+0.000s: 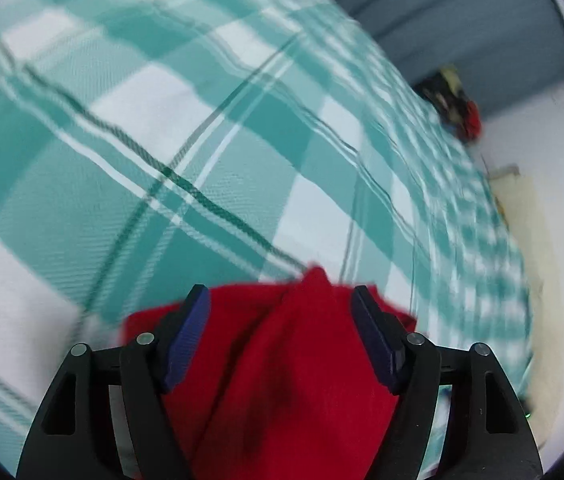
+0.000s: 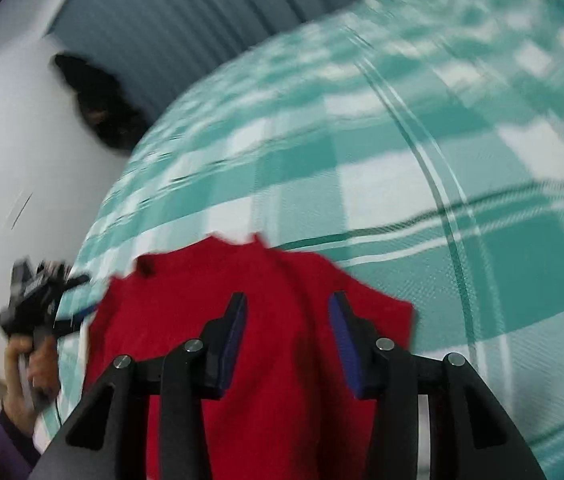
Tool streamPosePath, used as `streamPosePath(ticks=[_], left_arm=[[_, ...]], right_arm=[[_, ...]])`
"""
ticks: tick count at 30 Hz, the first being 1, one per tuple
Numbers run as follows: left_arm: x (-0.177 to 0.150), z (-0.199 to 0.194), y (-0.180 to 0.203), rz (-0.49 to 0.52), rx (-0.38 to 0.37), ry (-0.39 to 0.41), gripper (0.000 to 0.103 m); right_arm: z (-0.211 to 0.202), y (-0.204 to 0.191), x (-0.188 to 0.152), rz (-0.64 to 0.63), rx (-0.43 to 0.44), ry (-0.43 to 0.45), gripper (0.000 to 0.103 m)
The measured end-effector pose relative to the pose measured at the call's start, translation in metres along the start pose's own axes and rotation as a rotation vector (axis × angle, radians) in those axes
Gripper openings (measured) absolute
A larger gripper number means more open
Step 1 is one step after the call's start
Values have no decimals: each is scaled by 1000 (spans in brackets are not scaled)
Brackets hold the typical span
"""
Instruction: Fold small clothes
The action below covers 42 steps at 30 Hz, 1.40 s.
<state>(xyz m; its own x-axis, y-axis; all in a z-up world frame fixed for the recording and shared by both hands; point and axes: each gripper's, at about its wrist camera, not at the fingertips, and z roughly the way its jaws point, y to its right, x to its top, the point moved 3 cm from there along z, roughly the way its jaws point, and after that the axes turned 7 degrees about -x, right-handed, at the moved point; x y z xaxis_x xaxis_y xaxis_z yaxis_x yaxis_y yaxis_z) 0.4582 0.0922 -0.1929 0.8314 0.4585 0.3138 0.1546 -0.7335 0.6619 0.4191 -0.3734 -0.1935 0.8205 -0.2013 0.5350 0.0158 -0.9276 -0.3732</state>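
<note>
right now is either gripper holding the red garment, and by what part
Neither holds it. The left gripper and right gripper both stand open over the red garment, pads clear of the fabric, which lies on the checked cloth.

I see a plain red garment (image 2: 249, 312) on a cloth (image 1: 201, 128) checked teal and white with thin dark green lines. My tongs (image 1: 279, 336) are black with navy pads (image 1: 187, 332).
</note>
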Motion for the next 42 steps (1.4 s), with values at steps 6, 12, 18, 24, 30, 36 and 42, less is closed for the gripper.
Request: streamPosePath(ticks=[6,12,18,24,30,36,42], left_arm=[[-87,-70,-23,204,203,-2,84],[-142,-106,-79,164,336,-2,84],[-166,-95,-70,253,448,37,93],[-177,-81,-72,318,536,51,99],[-176,-81,-78,307,531,42,102],[-182,-82,-77,314,531,50,102],[-178,-86,-78,294,499,18,102]], right_arm=[[-12,-37,-59,-217,107,-106,43],[-21,27,-90,-89,-141,-146,25],[-92,5,-126,-102,-143,-16,52],[-77,-4,-204,-140,-306,-62,70],[-78,-2,-222,-187,-351,1,79],[-76,1,-226,-204,-354,22,81],[-73,2,-228,-211,-352,39,82]])
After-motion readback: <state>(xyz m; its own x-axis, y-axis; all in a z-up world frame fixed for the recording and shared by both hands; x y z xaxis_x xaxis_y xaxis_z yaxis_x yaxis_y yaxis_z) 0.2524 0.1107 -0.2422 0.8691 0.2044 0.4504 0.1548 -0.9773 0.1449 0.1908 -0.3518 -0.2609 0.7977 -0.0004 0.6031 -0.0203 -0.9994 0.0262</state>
